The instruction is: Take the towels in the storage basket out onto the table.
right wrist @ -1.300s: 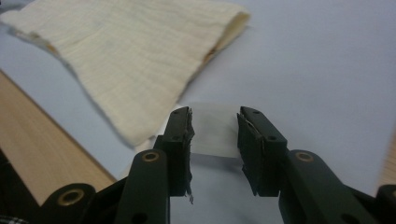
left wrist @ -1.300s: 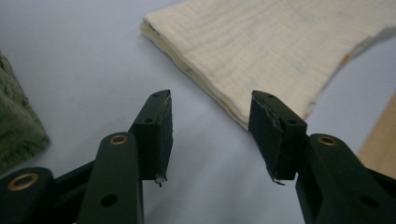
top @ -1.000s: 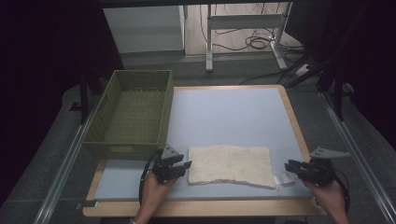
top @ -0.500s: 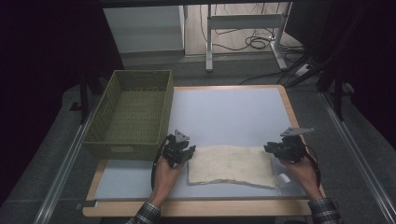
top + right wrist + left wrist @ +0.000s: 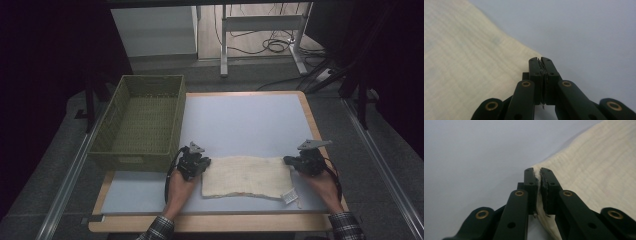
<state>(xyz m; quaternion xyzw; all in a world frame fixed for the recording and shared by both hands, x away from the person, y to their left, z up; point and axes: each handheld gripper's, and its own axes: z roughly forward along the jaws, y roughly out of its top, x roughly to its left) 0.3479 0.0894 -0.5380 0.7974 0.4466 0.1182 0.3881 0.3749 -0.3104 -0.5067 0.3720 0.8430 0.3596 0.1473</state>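
Cream cloth lies long-axis across the table between left gripper and right gripper, each having just clamped a far corner.

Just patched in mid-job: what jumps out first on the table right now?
A cream cloth lies flat near the front edge of the pale blue table, with a small white tag at its front right corner. The left gripper is shut on the cloth's far left corner and the right gripper on its far right corner, cloth pinched between the fingers. An empty green basket stands at the table's left side.
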